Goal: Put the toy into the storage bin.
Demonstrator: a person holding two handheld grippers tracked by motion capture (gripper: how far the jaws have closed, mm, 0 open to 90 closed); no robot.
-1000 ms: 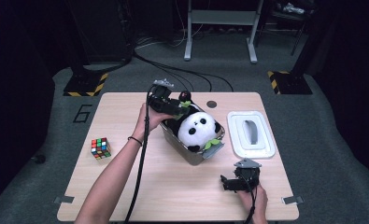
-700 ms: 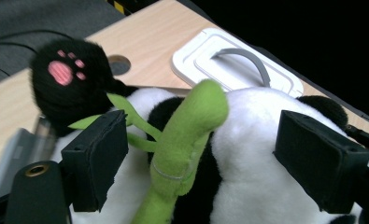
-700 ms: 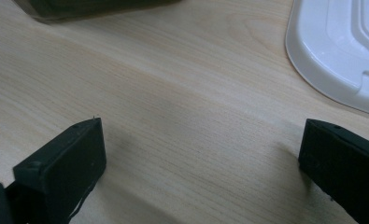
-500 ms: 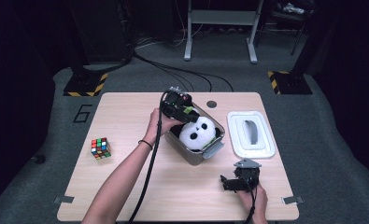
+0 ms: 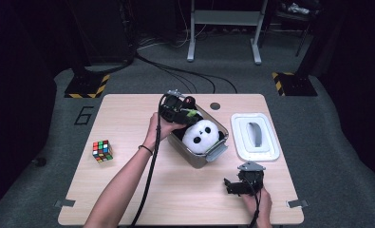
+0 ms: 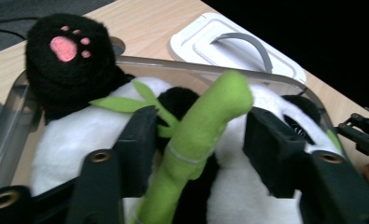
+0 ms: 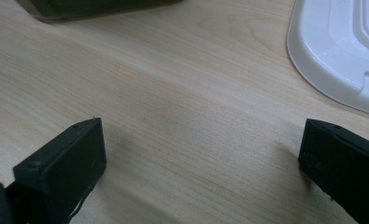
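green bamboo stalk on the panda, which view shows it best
The left gripper view: the green bamboo stalk stands close up between that gripper's jaws. The high view gives a small green patch beside the left gripper. The right gripper view faces bare table.

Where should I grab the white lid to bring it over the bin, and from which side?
Probably take the white lid by the raised grey handle at its middle, coming straight down from above with the right gripper, jaws either side of the bar. The lid lies flat on the table, so its thin rim offers little to pinch; the arched handle stands proud.
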